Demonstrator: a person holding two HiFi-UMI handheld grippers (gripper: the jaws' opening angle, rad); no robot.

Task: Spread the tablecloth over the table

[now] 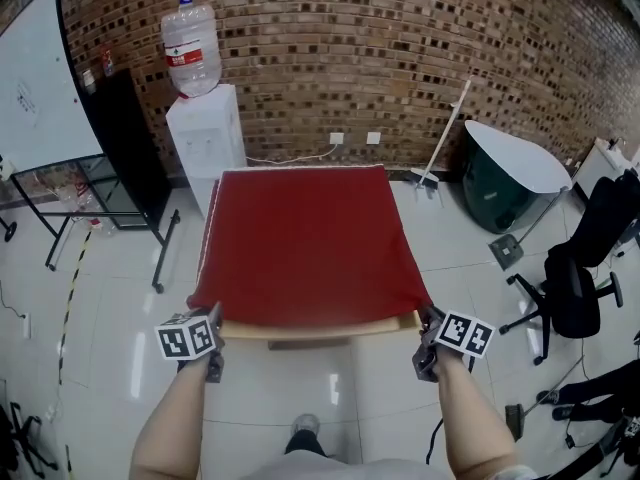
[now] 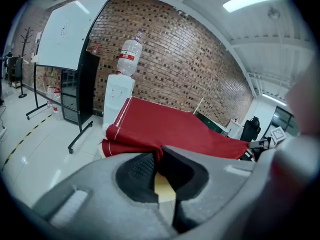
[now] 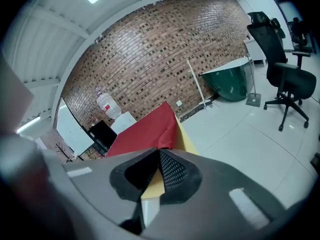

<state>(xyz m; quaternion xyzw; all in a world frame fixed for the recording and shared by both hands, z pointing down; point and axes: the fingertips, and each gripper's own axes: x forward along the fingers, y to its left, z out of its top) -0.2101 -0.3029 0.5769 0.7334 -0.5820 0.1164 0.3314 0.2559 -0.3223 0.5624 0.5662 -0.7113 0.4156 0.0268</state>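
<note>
Brick-walled room: red fabric tablecloth [image 1: 300, 243] lay over the pale wooden desk [image 1: 320, 327], near corners clamped in the left hand-held gripper [image 2: 159, 153] and right hand-held gripper [image 3: 159, 155]. Best drawn evenly toward the bare front edge.
</note>
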